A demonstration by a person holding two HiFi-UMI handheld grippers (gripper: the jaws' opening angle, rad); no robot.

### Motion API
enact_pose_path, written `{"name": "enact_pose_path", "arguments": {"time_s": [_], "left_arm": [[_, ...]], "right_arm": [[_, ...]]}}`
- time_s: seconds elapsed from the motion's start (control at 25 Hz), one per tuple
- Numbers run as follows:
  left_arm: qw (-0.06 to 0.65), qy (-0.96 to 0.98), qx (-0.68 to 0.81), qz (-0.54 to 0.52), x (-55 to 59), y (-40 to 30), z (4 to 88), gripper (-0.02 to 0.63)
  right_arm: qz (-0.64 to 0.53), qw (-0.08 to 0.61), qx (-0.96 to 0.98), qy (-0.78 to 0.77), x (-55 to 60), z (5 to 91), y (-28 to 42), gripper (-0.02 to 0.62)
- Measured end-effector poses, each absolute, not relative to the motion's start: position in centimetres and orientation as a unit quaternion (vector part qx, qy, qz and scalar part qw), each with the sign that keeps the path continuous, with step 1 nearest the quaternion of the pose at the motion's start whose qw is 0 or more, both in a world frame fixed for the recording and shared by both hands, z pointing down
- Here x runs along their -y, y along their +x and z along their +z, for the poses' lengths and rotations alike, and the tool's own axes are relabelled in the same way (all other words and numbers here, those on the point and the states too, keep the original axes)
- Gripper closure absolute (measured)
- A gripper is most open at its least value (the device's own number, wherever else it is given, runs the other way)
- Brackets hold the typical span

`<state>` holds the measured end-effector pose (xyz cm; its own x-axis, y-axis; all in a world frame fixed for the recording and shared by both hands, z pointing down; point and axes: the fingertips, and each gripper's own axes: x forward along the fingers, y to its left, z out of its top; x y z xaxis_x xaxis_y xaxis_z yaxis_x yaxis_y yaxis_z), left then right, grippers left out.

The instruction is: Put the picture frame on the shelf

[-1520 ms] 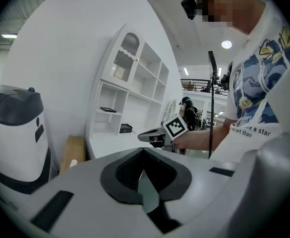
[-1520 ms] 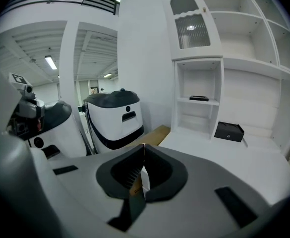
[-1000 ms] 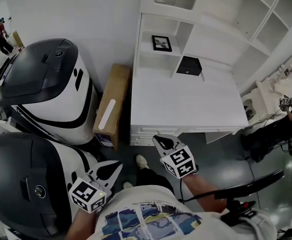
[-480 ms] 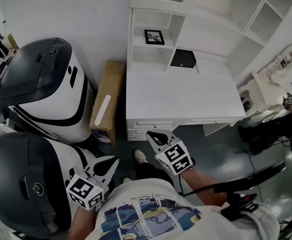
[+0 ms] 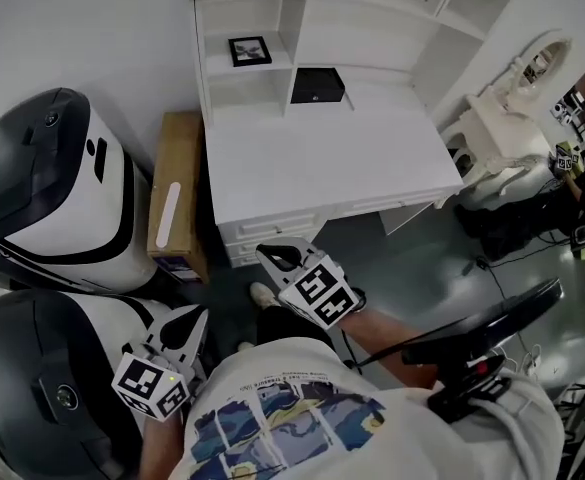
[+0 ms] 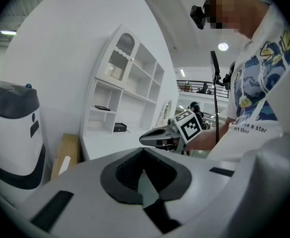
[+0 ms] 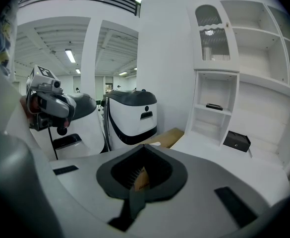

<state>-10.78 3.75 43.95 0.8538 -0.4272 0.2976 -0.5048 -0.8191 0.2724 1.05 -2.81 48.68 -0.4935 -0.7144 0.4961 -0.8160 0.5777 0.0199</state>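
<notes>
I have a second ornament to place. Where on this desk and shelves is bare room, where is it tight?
The desk top is bare from its front edge back to the black box. The cubby under the picture frame looks empty too. Crowded: left of the desk, the cardboard box fills the gap beside the white machine.

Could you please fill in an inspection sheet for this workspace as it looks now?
Surface: white desk top, bare except a black box at the back.
Job's things: picture frame on a shelf in the left cubby.
Clutter: cardboard box on the floor beside the desk.
Grippers: left claw and right claw shut, empty, short of the desk.
Cables: cables on the floor at right.
Surroundings: two white-and-black machines at left.
</notes>
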Motion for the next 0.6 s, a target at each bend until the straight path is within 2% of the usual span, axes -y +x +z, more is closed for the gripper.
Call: {"name": "enact_pose_path", "arguments": {"time_s": [0.6], "left_arm": [[0.175,0.947,0.242,0.116,-3.93,-10.87,44.3,0.592]], "right_arm": [[0.107,0.239,0.86,0.438,2.04,49.2,0.35,0.571]]}}
